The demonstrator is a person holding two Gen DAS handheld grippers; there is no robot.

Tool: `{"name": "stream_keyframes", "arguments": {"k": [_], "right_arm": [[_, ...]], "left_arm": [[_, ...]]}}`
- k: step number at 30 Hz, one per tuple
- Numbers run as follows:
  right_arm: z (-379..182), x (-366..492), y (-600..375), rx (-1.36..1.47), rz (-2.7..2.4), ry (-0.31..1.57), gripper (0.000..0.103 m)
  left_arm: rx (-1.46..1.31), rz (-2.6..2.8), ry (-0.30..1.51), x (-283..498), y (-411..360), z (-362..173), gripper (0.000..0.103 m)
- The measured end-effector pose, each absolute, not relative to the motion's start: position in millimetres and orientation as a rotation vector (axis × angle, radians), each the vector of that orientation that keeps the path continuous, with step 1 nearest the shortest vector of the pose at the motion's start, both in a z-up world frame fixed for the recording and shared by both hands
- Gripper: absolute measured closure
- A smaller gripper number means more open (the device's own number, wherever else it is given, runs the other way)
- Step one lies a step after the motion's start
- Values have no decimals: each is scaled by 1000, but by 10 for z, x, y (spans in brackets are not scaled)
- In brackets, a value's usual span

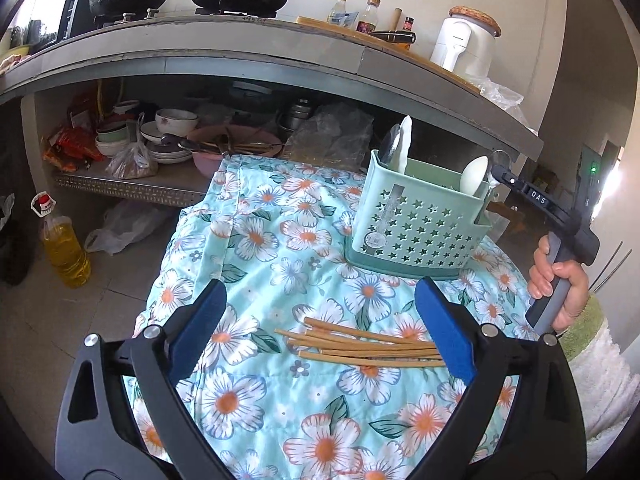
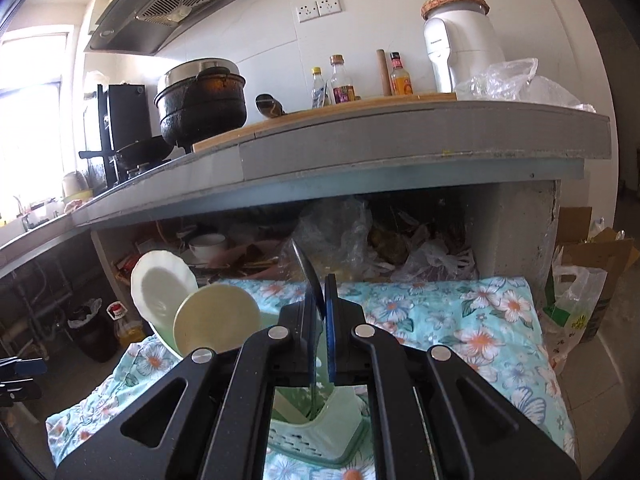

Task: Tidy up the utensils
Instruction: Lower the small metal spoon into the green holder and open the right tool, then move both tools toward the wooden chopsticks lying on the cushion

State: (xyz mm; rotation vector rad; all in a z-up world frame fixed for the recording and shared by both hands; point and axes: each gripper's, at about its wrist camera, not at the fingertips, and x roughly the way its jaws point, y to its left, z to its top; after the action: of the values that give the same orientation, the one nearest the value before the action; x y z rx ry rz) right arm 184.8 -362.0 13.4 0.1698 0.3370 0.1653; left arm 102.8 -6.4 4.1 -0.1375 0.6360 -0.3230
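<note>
**Spoon clamped over the caddy, chopsticks waiting on the cloth**

Left wrist view: the left gripper is gaping wide with nothing between its blue pads, hanging over the floral cloth. A loose bundle of chopsticks, too overlapped to count exactly, is lying low in the frame, long axis running left to right. The green caddy is standing upright in the centre right, holding four spoons: two at its back left, two at its right end. At the right edge a hand is gripping the other tool's handle.

Right wrist view: the right gripper is pinching a dark metal spoon edge-on, its long axis near vertical, tip pointing up the frame and stem dropping into the caddy below. Two pale spoon bowls are showing at the centre left. The chopsticks are out of sight here.
</note>
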Motion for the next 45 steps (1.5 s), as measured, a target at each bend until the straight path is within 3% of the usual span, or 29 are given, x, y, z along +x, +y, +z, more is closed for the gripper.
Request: {"name": "stream_keyframes", "arguments": {"k": [2,5,8,20,33,40,45], "right_arm": [[126,1789,-3640,174,174,348,93],[149,1656,-3661,177,174,331,66],[208,1537,-3695,185,178,318,60],[273,962,-3781,291,224,316,48],[-787,882,-3179,253,132,813,45],[-1085,897,-3262,286,53,898,36],[-1136,889,-3312,313,81,896,34]], "left_arm": [[-138,-331,637,1034,-81,36,12],[-136,-339,639,1041,-110,23,11],[-137,-346,643,1044,-126,12,11],[-149,-352,676,1023,-152,-66,10],[-187,-371,917,1056,-432,-601,10],[-184,-320,1059,1133,-516,-947,10],[-251,-316,1036,1113,-445,-1003,8]]}}
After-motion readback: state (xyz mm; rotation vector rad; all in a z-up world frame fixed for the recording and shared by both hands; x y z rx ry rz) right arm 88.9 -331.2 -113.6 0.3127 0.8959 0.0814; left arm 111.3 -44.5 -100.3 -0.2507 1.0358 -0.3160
